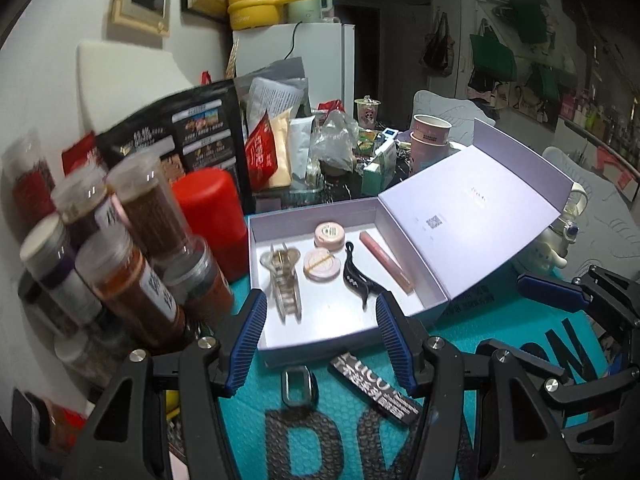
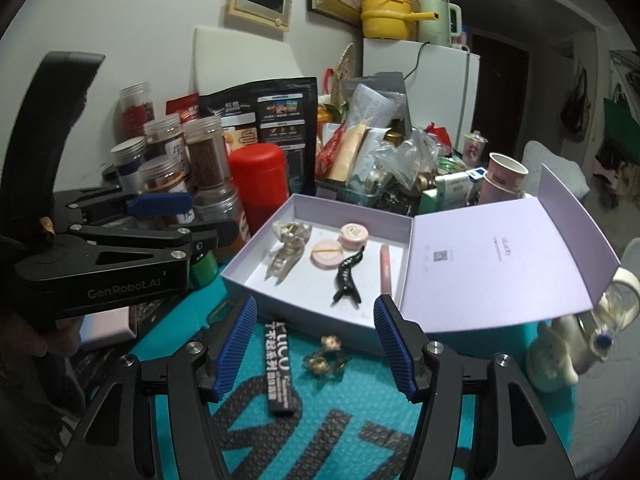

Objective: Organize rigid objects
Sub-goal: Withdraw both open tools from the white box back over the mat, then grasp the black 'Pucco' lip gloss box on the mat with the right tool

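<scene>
Two loose pieces lie outside your shallow lilac cardboard box [image 2: 256, 280]: a black printed stick [image 2: 280, 364] and a small gold flower clip [image 2: 326, 358]. Your right gripper [image 2: 316, 344] and left gripper [image 1: 320, 340] are both open and empty; a careless reach could shove the box.

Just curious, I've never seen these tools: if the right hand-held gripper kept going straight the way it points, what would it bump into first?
Probably the small gold clip on the teal mat, just short of the open lilac box; depth is hard to judge.
</scene>
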Demonstrator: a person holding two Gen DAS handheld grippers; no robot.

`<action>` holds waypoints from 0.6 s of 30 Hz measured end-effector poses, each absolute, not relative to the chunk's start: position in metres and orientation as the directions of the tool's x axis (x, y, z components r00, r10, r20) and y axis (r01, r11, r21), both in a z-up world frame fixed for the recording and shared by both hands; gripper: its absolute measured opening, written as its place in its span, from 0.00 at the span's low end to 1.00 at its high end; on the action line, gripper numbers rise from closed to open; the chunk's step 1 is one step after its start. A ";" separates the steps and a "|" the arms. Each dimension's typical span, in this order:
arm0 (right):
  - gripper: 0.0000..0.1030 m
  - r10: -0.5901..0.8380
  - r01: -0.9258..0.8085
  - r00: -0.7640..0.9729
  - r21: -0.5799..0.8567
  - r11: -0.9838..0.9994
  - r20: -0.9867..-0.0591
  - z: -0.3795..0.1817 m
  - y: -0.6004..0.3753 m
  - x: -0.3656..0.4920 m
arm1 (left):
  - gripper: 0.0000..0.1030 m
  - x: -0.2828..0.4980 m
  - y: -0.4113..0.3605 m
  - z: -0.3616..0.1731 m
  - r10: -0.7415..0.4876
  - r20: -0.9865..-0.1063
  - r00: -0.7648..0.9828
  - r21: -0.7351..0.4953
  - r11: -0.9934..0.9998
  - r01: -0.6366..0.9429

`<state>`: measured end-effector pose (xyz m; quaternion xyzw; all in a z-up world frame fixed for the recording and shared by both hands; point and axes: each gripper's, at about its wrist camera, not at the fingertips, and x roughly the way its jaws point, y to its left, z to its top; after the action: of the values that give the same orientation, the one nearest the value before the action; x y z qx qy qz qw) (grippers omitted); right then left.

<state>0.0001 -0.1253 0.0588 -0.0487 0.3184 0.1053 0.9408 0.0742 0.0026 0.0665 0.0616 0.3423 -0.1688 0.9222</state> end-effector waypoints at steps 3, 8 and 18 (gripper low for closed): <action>0.60 0.171 -0.236 0.771 -0.026 0.971 -0.614 0.054 -0.122 -0.007 | 0.55 0.069 0.008 0.058 -0.283 -0.662 0.694 -0.035 0.937 0.349; 0.60 0.189 -0.254 0.755 -0.014 0.967 -0.628 0.043 -0.117 -0.014 | 0.55 0.062 0.017 0.044 -0.265 -0.679 0.685 -0.056 0.949 0.311; 0.60 0.202 -0.248 0.721 0.024 0.968 -0.663 0.010 -0.115 -0.025 | 0.55 0.050 0.029 0.016 -0.252 -0.703 0.666 -0.074 0.956 0.283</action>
<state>-0.0252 -0.1153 0.0098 -0.0333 0.3531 0.1214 0.9271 0.0502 0.0286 0.0155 0.0205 0.3817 -0.1465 0.9124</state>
